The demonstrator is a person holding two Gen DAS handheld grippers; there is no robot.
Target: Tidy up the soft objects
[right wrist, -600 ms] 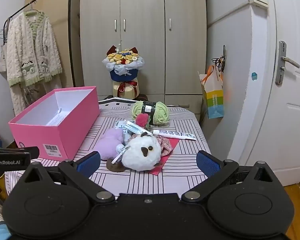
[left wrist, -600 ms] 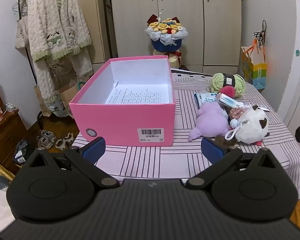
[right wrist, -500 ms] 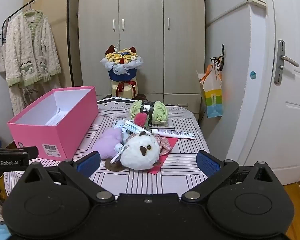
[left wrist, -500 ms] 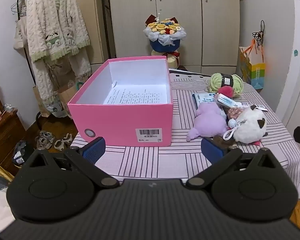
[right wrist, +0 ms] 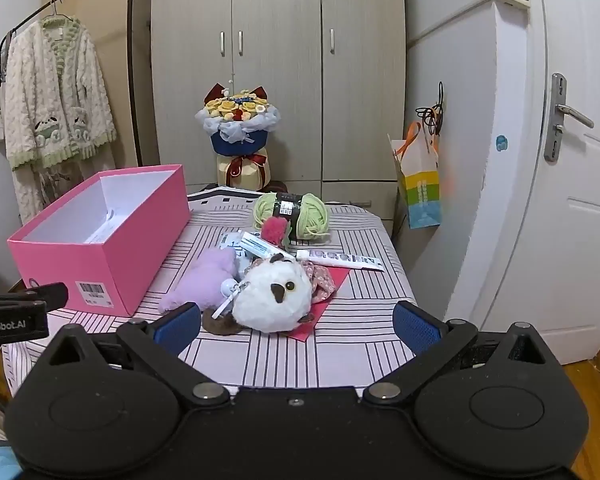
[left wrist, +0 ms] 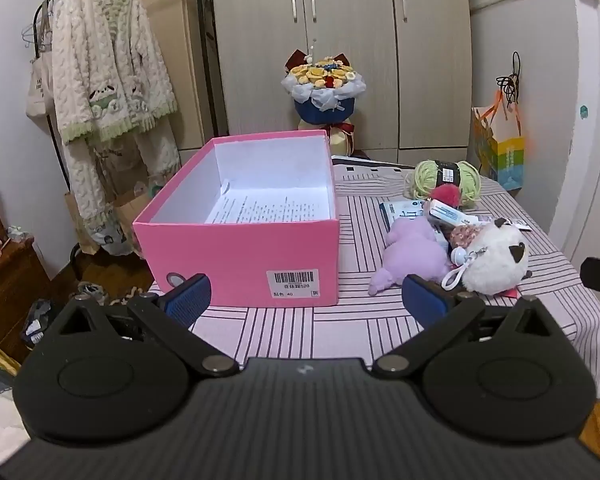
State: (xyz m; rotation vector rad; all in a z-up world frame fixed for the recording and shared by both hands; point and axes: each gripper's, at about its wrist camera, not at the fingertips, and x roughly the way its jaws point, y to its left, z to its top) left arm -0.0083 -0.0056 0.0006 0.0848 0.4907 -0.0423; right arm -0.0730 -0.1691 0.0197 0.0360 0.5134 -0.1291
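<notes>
Pink box stands open-topped at left of the striped surface. To its right lie a purple plush, white plush and green yarn. Left gripper and right gripper: jaws wide, holding nothing.

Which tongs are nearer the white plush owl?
Right. The right tongs open straight in front of the white plush owl; the left tongs face the pink box, owl off to their right.
</notes>
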